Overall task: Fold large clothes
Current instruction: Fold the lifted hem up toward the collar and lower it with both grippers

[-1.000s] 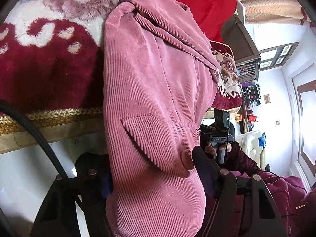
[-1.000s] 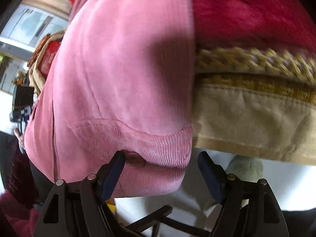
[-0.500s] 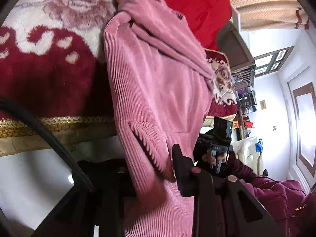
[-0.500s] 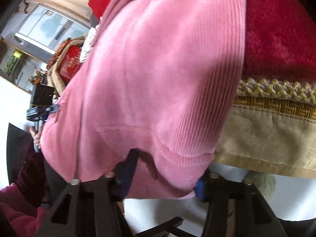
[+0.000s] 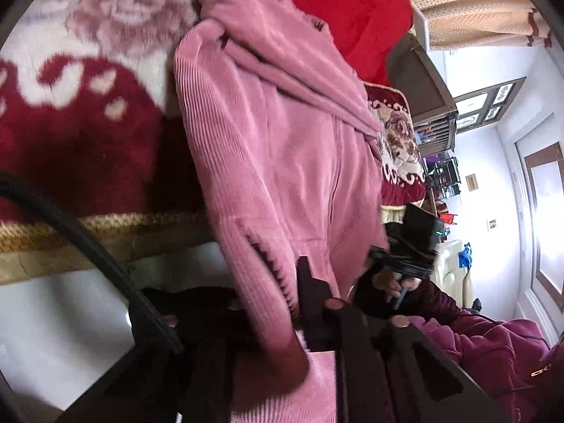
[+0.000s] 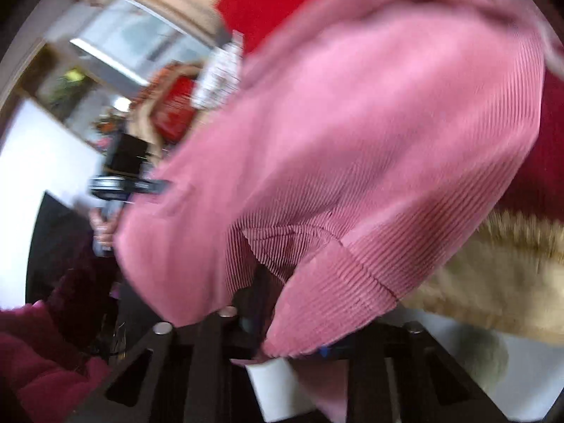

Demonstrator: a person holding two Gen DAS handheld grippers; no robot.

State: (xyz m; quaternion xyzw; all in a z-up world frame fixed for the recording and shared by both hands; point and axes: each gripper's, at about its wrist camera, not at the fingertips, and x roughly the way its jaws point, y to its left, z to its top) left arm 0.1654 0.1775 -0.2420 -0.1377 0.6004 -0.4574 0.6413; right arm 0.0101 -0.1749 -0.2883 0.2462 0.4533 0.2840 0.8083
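A pink corduroy jacket (image 5: 282, 148) lies on the bed and hangs over its near edge; it also fills the right wrist view (image 6: 352, 141). My left gripper (image 5: 271, 303) is shut on the jacket's hem corner by the pocket flap. My right gripper (image 6: 282, 320) is shut on the other hem corner, its fingers mostly buried under the ribbed cloth. Each gripper shows in the other's view: the right one (image 5: 405, 253) beside the jacket's right edge, the left one (image 6: 123, 183) at the jacket's left edge.
A red and white floral blanket (image 5: 70, 105) with a gold fringe (image 5: 123, 225) covers the bed. A bright red cover (image 5: 352, 10) lies behind the jacket. The person's maroon sleeve (image 5: 493, 345) is at lower right. White floor (image 5: 53, 335) lies below the bed edge.
Both grippers closed from open onto the jacket's hem corners. The hem has bunched between the fingers and the right wrist view has swung and blurred.
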